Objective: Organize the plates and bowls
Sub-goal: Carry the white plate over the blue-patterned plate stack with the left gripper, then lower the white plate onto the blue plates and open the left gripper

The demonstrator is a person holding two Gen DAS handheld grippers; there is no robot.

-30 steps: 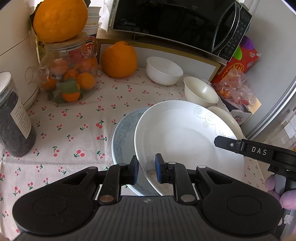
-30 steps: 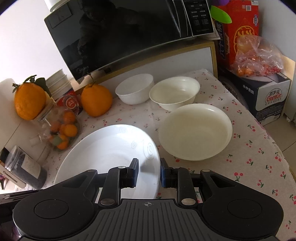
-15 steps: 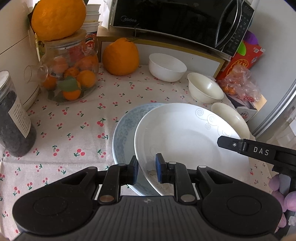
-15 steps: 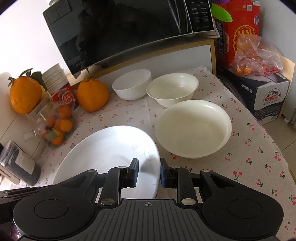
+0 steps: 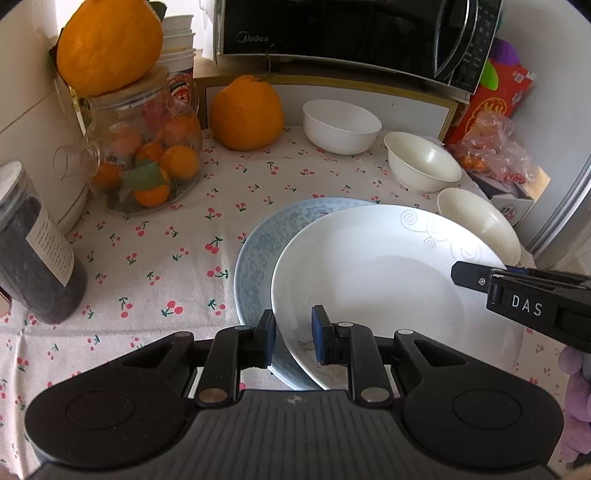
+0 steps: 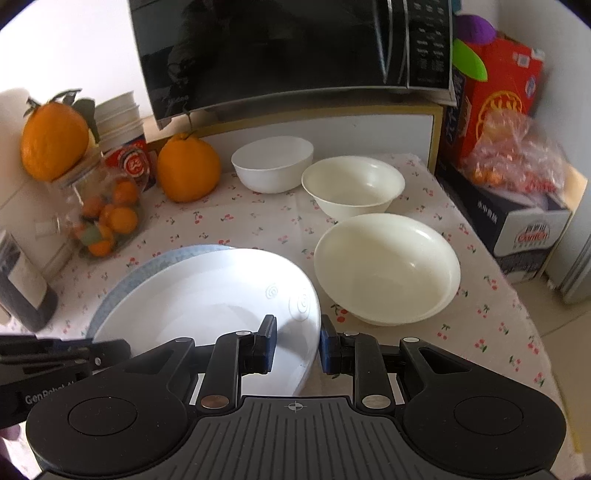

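Observation:
A white plate [image 5: 369, 280] with faint swirl marks lies partly over a blue patterned plate [image 5: 266, 240] on the cherry-print cloth. My left gripper [image 5: 293, 341] is shut on the white plate's near left rim, one blue pad inside and one beneath. My right gripper [image 6: 297, 349] is shut on the same white plate [image 6: 207, 295] at its right rim. The blue plate [image 6: 122, 284] peeks out along the far left. Behind and to the right stand a white bowl [image 6: 273, 168], a cream bowl [image 6: 352, 186] and a wide cream bowl [image 6: 388, 266], all apart from the plates.
A glass jar of small oranges [image 5: 144, 155], a big orange [image 5: 245, 110] and a dark canister [image 5: 33, 251] line the left and back. A microwave [image 5: 351, 29] sits on a shelf behind. A red box and a bag of fruit [image 6: 517, 162] stand right, beyond the table edge [image 6: 535, 332].
Both grippers kept their hold on the white plate and rolled slightly. More of the blue plate's far rim now shows beside the white plate.

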